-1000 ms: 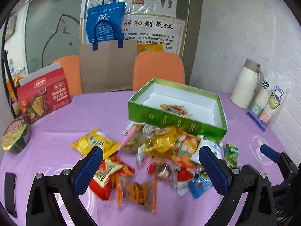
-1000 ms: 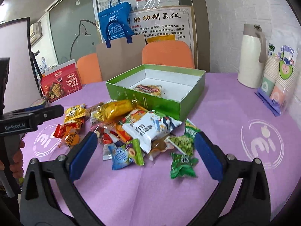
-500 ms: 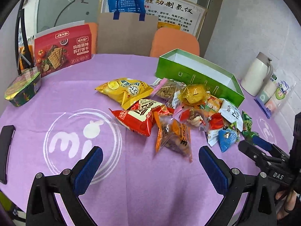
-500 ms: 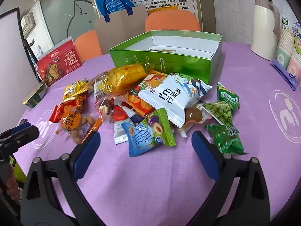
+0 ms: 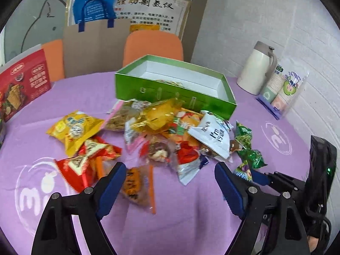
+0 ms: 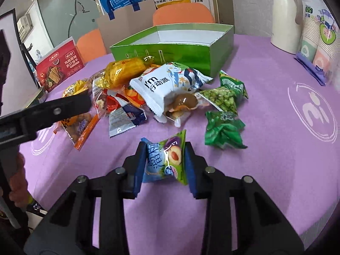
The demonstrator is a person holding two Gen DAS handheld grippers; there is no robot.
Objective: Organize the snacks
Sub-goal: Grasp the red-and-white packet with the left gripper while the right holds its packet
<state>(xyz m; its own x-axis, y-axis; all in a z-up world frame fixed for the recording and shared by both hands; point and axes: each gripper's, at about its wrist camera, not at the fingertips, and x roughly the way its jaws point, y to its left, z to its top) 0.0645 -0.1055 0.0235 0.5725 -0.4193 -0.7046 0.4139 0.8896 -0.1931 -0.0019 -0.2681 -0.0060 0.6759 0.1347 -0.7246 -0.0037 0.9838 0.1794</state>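
Right claw (image 6: pixel 164 163) clamped on a plum candy packet (image 6: pixel 165 159): blue-and-green wrapper, plum picture, crimped ends, pinched between both blue pads just above the purple tabletop (image 6: pixel 265 148), in front of the snack pile (image 6: pixel 161 89). Left claw (image 5: pixel 170 188) spread wide, holding nothing, over the pile's near edge. Green box (image 5: pixel 170 89) sits behind the pile, open.

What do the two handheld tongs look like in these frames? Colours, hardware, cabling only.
Both are matte black plastic frames with dark blue pads on the inner finger faces and silver round pivot screws. Left tongs: two black arms, blue pads. Right tongs: same build. Seen from the left view, the right unit's black body carries a small green LED and black cables. No sleeves visible.
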